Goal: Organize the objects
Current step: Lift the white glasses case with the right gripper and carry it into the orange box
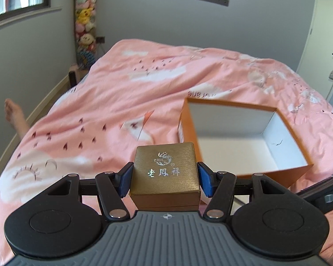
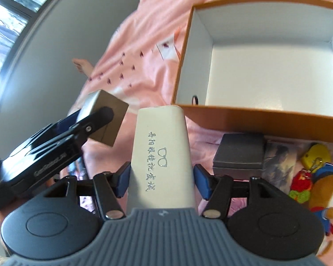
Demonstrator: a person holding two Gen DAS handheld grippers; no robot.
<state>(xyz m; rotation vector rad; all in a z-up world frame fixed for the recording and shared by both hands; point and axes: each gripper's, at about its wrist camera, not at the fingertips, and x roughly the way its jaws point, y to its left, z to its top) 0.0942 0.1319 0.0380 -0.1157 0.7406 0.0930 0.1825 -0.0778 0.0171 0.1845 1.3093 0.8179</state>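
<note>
My left gripper (image 1: 164, 180) is shut on a small gold jewelry box (image 1: 165, 169) with silver characters, held above the pink bed to the left of an open orange box (image 1: 244, 133) with a white inside. My right gripper (image 2: 161, 180) is shut on a long white glasses case (image 2: 162, 155) with silver print, held just in front of the orange box (image 2: 261, 51). The left gripper with the gold box (image 2: 104, 117) also shows at the left of the right wrist view. The orange box holds nothing that I can see.
A pink quilt (image 1: 122, 102) covers the bed. Beside the orange box lie a dark grey box (image 2: 239, 153), a picture card (image 2: 279, 164), a yellow keychain (image 2: 316, 155) and plush toys (image 2: 321, 190). A bare foot (image 1: 13, 115) shows at the bed's left. A door (image 1: 321, 33) stands at right.
</note>
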